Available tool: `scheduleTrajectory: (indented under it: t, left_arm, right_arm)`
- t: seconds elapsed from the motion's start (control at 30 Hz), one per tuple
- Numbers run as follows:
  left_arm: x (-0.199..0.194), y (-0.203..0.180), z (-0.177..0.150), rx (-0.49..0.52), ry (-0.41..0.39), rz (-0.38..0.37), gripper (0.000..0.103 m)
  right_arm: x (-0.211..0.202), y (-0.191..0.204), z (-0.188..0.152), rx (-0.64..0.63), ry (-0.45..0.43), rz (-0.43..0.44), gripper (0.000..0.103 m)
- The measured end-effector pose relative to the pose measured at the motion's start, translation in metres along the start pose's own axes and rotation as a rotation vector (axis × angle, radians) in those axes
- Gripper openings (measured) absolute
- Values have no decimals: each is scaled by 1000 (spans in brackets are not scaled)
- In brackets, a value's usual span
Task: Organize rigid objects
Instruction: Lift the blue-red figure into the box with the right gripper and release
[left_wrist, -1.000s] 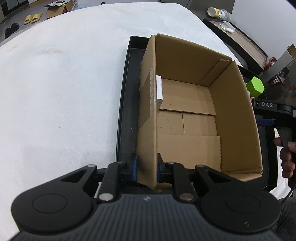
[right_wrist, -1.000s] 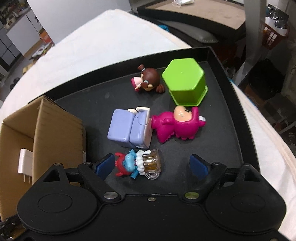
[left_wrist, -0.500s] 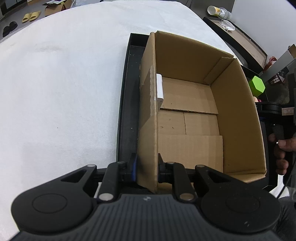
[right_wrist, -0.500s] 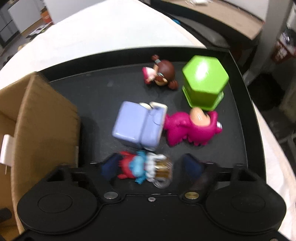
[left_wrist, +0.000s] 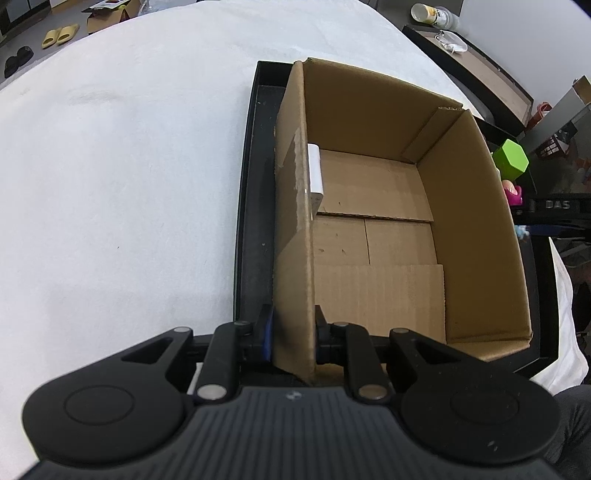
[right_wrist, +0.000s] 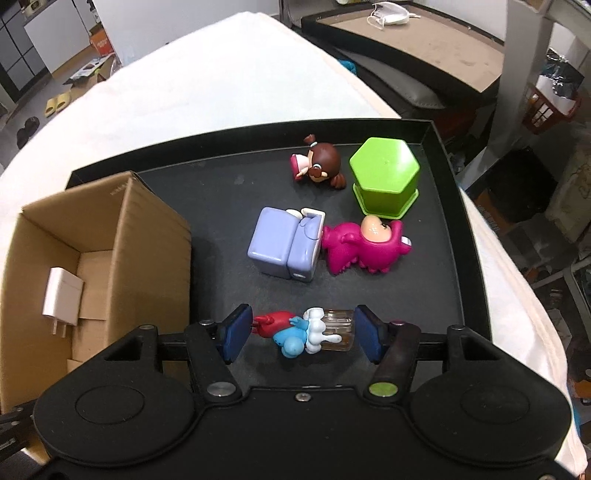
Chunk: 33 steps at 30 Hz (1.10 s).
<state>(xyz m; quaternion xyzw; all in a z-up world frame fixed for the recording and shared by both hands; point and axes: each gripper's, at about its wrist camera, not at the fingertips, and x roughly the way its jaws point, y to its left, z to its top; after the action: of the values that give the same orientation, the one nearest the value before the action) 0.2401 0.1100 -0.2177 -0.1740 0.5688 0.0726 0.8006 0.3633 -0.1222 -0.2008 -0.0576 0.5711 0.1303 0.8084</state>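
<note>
black tray (right_wrist: 452, 206) on white-covered surface (right_wrist: 207, 96); raised rim all round. cardboard box (left_wrist: 476, 221) fills the tray's left part, open top, left wall close along the tray's left rim with a narrow strip of bare tray between. white charger (right_wrist: 61, 291) inside on the box floor against the left wall; rest of box floor bare.

right part of tray: green hexagonal cup (right_wrist: 384, 177) upside down near the far right corner, just beside the right rim. brown-haired doll (right_wrist: 321, 164) lying just left of it, near the far rim. lilac block toy (right_wrist: 284, 249) mid-tray, touching the pink dinosuit figure (right_wrist: 364, 247) on its right. open tray floor between box's right wall and the lilac block, also along the right rim near side.

left claw (left_wrist: 291, 332) clamped on the box's left wall at the near corner, one pad outside, one inside.

right claw (right_wrist: 303, 328) pointing steeply down over the near part of tray, clamped on the blue smurf figure with glass mug (right_wrist: 306, 330): left pad on the red hat end, right pad on the mug. figure lying crosswise between the pads; cannot tell whether clear of the tray floor.
</note>
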Motion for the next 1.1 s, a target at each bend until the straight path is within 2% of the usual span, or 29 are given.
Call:
scheduleTrajectory:
  t: [0.2, 0.67, 1.1]
  left_arm:
    - [0, -4, 3, 9, 16, 9, 17]
    - [3, 0, 7, 8, 24, -12, 18]
    - [3, 4, 6, -1, 25, -32, 18]
  right_arm:
    - [-23, 1, -1, -7, -32, 16, 59]
    - [-77, 37, 12, -71, -136, 53, 59]
    - [-88, 84, 18, -143, -155, 93, 59]
